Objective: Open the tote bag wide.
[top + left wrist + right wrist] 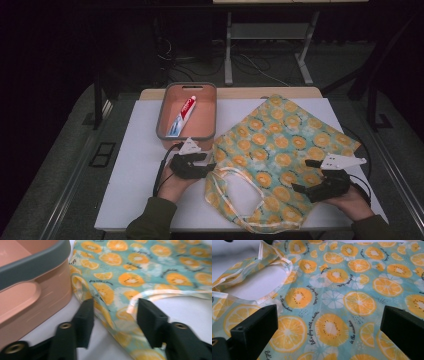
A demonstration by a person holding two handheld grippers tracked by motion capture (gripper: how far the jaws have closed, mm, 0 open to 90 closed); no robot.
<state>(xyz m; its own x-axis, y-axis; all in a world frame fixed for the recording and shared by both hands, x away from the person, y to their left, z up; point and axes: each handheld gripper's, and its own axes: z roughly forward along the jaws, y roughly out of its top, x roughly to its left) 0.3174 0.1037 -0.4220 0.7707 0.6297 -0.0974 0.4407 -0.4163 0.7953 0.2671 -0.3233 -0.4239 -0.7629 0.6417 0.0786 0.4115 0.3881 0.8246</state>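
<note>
- Right gripper (pixel 306 176) near the table's front edge, jaws spread wide over the flat panel of the tote bag (pixel 280 150); closing here risks skating over taut cloth, or pinching both layers together so the mouth stays sealed.
- Left gripper (pixel 209 164) low at the bag's near-left rim, jaws parted with the folded edge between them, not yet clamped; a shallow bite could catch only the pale strap (pixel 160 293) and drag the handle loop instead of lifting the top layer.
- Bag lying flat on the white table (pixel 135 165), its left corner just beside the pink bin (pixel 187 135); a sideways tug from the left could shove cloth against the bin wall or nudge the bin itself.
- Farther back, toothpaste tube (pixel 182 116) lying slantwise inside the bin; jolted bin could roll it against a wall, awkward for a later pick.
</note>
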